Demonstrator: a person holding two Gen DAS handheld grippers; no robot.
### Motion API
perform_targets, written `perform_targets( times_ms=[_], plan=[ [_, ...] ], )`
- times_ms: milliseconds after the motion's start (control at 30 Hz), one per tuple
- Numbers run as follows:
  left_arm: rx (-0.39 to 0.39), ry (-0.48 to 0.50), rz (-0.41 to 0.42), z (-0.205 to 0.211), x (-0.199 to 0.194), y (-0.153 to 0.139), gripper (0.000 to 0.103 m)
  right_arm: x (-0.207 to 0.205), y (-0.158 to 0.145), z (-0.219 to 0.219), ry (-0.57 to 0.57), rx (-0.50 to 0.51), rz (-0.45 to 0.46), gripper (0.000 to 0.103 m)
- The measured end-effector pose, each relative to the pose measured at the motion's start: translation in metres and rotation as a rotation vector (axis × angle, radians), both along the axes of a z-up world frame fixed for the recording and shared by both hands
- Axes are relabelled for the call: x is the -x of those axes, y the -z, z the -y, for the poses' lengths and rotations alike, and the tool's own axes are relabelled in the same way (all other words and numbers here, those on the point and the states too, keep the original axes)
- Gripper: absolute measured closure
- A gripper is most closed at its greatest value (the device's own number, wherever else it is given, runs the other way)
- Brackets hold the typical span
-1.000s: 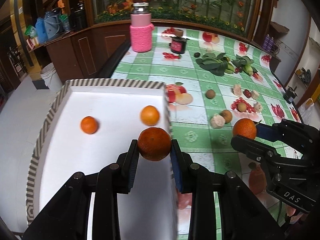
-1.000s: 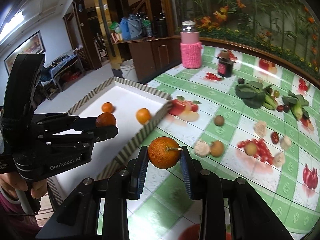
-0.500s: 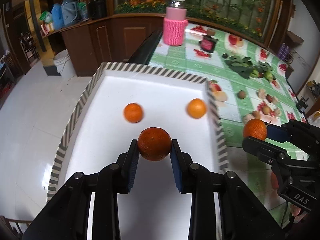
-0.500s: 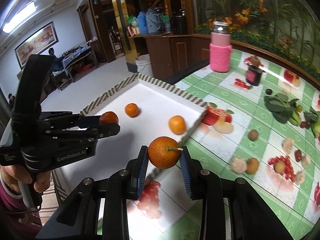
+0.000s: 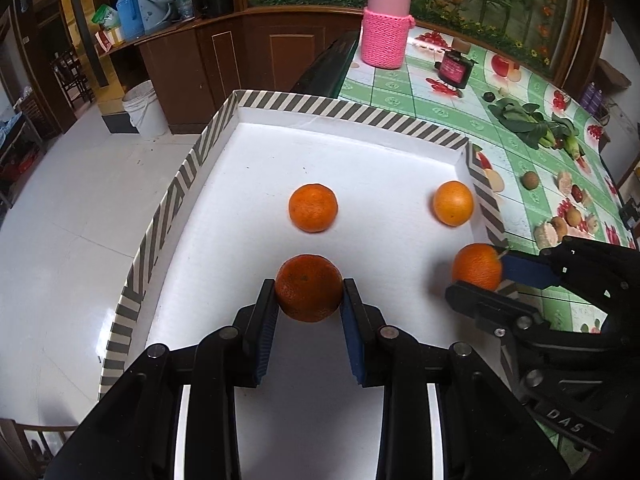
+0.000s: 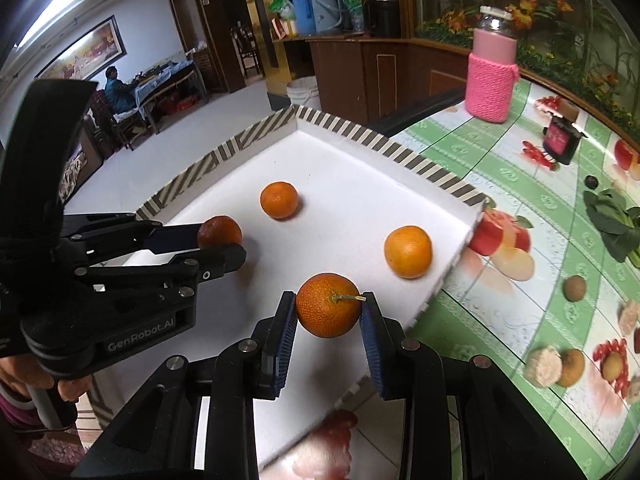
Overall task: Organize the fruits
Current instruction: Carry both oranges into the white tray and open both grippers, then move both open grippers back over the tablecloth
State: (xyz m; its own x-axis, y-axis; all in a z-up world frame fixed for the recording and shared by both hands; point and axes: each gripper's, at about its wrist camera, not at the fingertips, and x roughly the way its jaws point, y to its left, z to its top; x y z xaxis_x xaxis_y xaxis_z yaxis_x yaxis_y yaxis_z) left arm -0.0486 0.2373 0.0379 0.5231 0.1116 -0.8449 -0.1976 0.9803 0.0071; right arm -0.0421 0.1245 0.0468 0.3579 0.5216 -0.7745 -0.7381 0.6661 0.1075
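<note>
Your table (image 5: 432,92), under its green fruit-print cloth, runs along the right of both views. The white tray (image 5: 360,120) with the striped rim sits at its left edge, hanging out over the floor. Far back on the table stands a jar in a pink knitted sleeve (image 5: 385,36), with leafy greens (image 5: 520,118) and small loose fruits further right.

Your left claw (image 5: 309,300) is over the near middle of the tray, both pads pinching a dark orange (image 5: 309,293) clear of the tray floor. Your right claw (image 6: 329,314) is over the tray's near right part, just inside the rim, pinching a stemmed orange (image 6: 328,305) with its short stalk pointing right.

Two more oranges lie loose in the tray. One orange (image 5: 313,208) rests near the middle, just beyond the fruit in your left claw. The paler orange (image 5: 453,203) sits close to the right wall, beyond your right claw. The two are well apart from each other.
</note>
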Motion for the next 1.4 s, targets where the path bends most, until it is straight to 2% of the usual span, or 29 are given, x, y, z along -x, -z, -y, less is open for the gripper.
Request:
perform_targets(
  times_ms=[333,500,567,600,633,667,767,967,1400],
  plan=[
    [-0.021,-0.032,-0.005,-0.005,-0.003,0.005,0.074,-0.001,0.016,-0.017,-0.026,0.043,-0.011,0.071],
    [-0.003,-0.050,-0.014,-0.009,-0.003,0.007,0.072,0.002,0.015,-0.015,-0.028,0.029,-0.009,0.066],
    [-0.005,-0.059,-0.011,-0.010,-0.002,0.006,0.057,0.003,0.011,-0.010,-0.017,0.018,-0.009,0.062],
    [-0.005,-0.061,-0.002,-0.011,0.000,0.004,0.044,0.003,0.009,-0.007,-0.014,0.012,-0.009,0.061],
    [-0.006,-0.063,0.005,-0.010,0.000,0.003,0.036,0.004,0.006,-0.004,-0.012,0.003,-0.009,0.060],
    [-0.012,-0.065,0.018,-0.010,0.001,0.001,0.034,0.004,0.003,0.000,-0.010,-0.005,-0.006,0.058],
    [-0.020,-0.062,0.040,-0.006,0.004,-0.007,0.033,0.007,-0.009,0.016,0.010,-0.035,0.012,0.052],
    [-0.013,-0.026,0.067,0.012,0.007,-0.017,0.033,0.008,-0.024,0.050,0.068,-0.074,0.028,0.052],
    [0.029,0.089,0.106,0.071,0.004,-0.036,0.033,0.010,-0.031,0.123,0.189,-0.069,0.061,0.040]
  ],
)
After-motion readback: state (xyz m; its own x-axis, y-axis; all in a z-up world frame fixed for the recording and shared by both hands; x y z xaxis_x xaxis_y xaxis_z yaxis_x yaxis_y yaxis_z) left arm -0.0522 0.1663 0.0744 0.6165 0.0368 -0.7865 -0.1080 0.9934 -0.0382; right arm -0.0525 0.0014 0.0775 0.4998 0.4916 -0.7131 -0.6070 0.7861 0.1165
